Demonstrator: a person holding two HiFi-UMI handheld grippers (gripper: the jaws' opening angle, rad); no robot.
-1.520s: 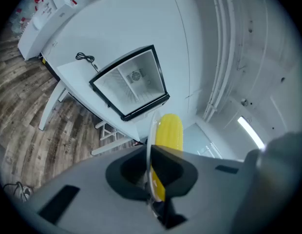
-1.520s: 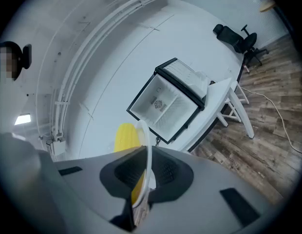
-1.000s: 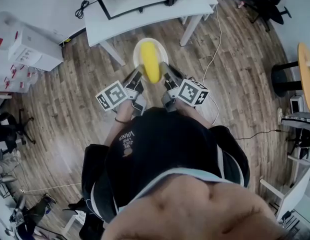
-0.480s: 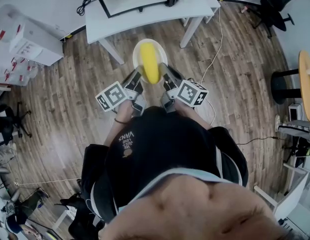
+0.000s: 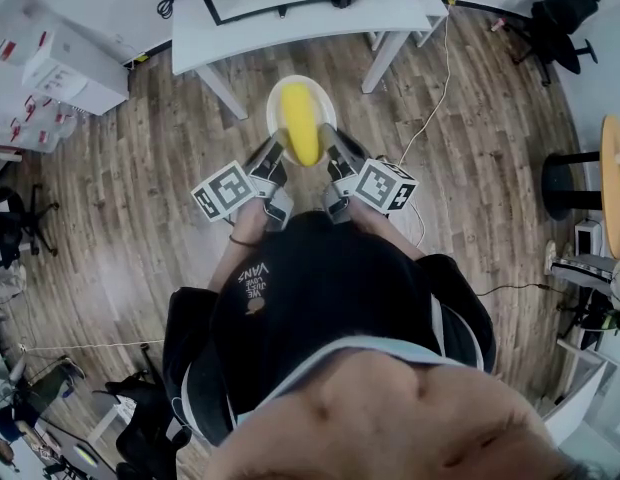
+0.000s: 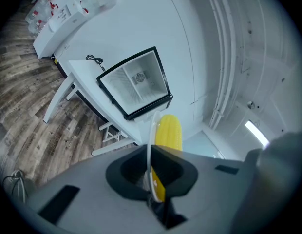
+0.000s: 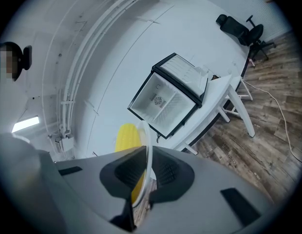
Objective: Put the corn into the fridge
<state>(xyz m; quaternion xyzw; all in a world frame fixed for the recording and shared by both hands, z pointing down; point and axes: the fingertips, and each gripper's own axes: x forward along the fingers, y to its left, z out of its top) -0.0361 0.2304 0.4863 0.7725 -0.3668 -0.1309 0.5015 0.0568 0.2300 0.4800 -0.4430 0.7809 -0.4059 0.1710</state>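
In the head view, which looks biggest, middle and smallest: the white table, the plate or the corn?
1. white table: biggest, even though it is farther away.
2. plate.
3. corn: smallest, lying on the plate.

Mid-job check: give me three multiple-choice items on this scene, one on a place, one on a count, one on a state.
1. The yellow corn cob lies: A on the white round plate; B in a bowl; C in a pan.
2. Grippers clamped on the plate's rim: A none; B one; C two.
3. The black-framed fridge on the white table is: A shut; B open; C tipped over.

Answers:
1 A: the cob rests lengthwise on the plate.
2 C: the left gripper and the right gripper each pinch the rim in their own views.
3 B: its white inside shows in both gripper views.
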